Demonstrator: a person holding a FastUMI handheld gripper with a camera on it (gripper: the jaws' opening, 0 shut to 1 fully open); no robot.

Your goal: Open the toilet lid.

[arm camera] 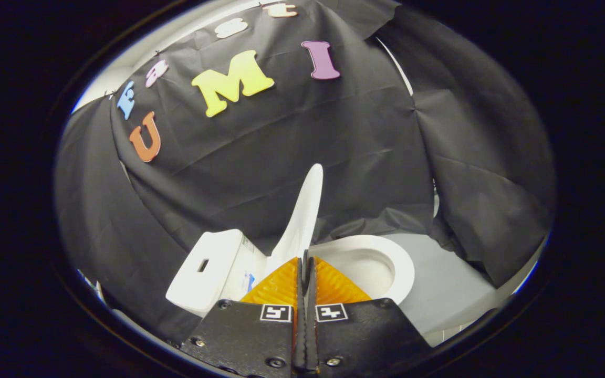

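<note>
The white toilet lid (304, 210) stands raised and shows edge-on, rising straight up just beyond my fingertips. To its right lies the uncovered white seat ring and bowl (381, 262). To its left is the white tank (205, 268) with a small flush slot in its top. My gripper (305, 260) is shut, its two fingers pressed together with nothing visible between them. Its tips sit right at the foot of the lid, and I cannot tell whether they touch it.
Black cloth hangs close behind the toilet and along both sides. A pale grey floor (449, 289) spreads out to the right of the bowl.
</note>
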